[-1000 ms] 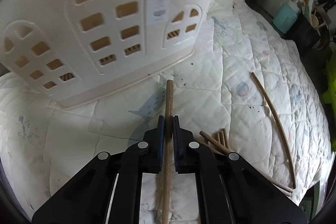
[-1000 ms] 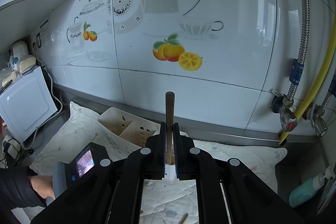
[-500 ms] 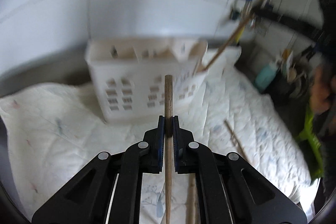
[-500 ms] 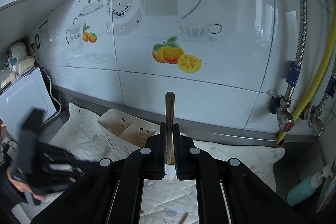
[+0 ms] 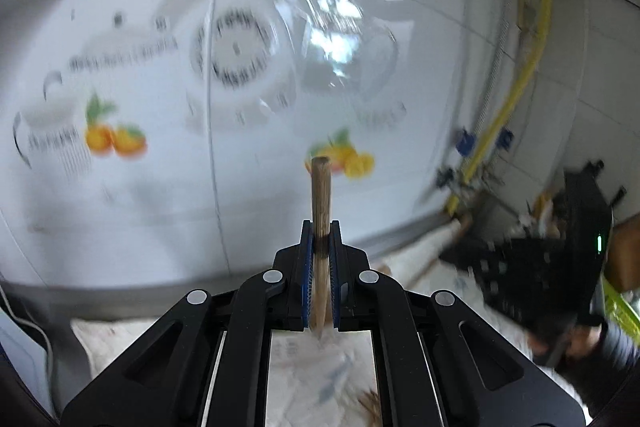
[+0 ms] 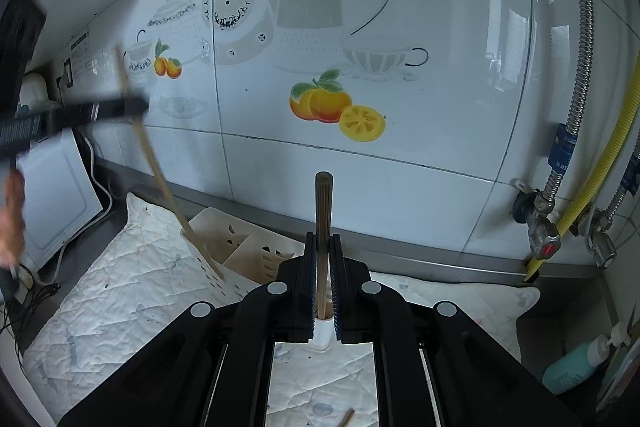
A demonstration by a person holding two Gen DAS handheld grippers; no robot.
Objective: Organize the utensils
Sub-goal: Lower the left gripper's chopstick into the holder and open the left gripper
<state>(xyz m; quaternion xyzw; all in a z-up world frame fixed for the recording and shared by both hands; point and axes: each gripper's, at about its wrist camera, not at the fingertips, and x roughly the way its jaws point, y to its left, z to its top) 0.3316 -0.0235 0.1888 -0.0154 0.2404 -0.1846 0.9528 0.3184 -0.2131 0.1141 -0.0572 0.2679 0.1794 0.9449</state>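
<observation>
The thin brown wooden chopstick (image 5: 321, 223) is clamped in the closed left gripper (image 5: 320, 267), its lower tip at the cream perforated plastic utensil caddy (image 6: 244, 247). The right gripper (image 6: 323, 279) is closed on a darker wooden chopstick (image 6: 323, 223). Risk: the blurred long stick may miss a compartment or tip the caddy.

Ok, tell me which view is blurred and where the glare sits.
Left wrist view: tiled wall smeared by motion blur, bright window glare near its top centre; gripper and chopstick stay sharp. Right wrist view: wall crisp with a soft reflection at right; only the other gripper at left is blurred.
</observation>
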